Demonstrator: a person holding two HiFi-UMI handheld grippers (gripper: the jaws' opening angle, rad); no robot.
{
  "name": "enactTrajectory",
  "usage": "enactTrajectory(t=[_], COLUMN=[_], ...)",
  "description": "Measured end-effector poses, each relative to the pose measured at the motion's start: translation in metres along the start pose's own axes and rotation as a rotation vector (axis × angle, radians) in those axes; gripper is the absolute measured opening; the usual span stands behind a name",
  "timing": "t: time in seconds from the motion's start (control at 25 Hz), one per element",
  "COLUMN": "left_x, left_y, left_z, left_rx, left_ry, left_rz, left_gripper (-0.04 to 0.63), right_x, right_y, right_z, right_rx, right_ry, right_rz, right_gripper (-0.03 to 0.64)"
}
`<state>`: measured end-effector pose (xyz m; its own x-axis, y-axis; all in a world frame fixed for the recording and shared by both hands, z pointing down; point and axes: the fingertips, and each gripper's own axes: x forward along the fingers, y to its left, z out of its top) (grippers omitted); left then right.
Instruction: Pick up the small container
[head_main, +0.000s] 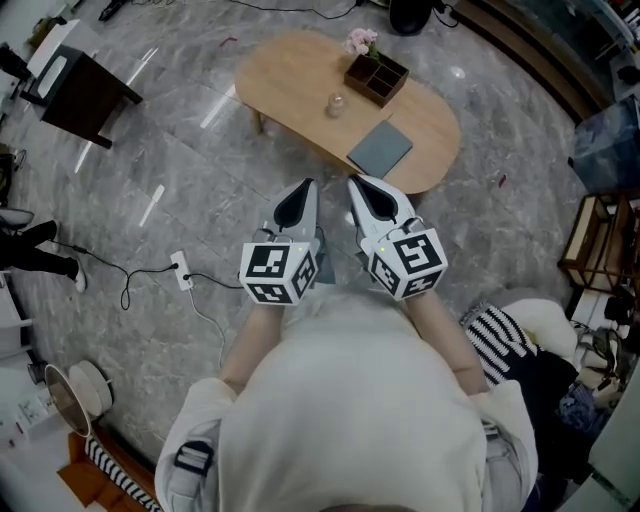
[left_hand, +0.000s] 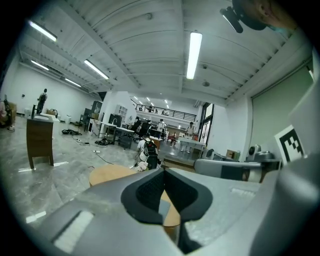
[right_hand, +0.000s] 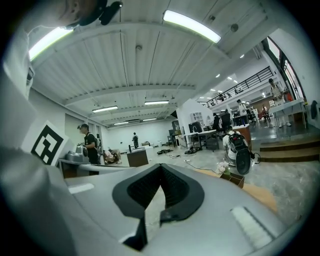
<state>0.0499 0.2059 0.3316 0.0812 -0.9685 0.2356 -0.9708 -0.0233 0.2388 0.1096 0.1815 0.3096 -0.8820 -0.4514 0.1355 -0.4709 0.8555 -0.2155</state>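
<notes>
The small container (head_main: 336, 104) is a clear glass jar standing on the oval wooden table (head_main: 290, 70), far ahead of both grippers. My left gripper (head_main: 308, 185) and right gripper (head_main: 352, 181) are held side by side above the floor, short of the table's near edge, tips pointing at it. Each is shut with nothing between its jaws. In the left gripper view the left gripper (left_hand: 163, 172) has its pads together, with the table (left_hand: 107, 175) behind them. The right gripper (right_hand: 160, 167) looks the same in its own view.
On the table also lie a brown compartment box (head_main: 377, 78) with pink flowers (head_main: 361, 41) and a grey flat pad (head_main: 380, 148). A dark side table (head_main: 85, 95) stands far left. A power strip (head_main: 182, 270) with cable lies on the floor; a wooden rack (head_main: 590, 245) is at right.
</notes>
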Motion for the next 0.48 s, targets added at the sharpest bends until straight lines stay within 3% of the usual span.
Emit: enactTrajectory(t=[0.48], left_x=[0.104], left_y=[0.107], left_z=[0.053], left_rx=[0.024], left_ry=[0.065], left_rz=[-0.076], left_gripper=[-0.002], right_x=[0.143], right_y=[-0.048], right_z=[0.038], right_rx=[0.028], right_ry=[-0.002], right_rz=[-0.073], right_gripper=[0.0])
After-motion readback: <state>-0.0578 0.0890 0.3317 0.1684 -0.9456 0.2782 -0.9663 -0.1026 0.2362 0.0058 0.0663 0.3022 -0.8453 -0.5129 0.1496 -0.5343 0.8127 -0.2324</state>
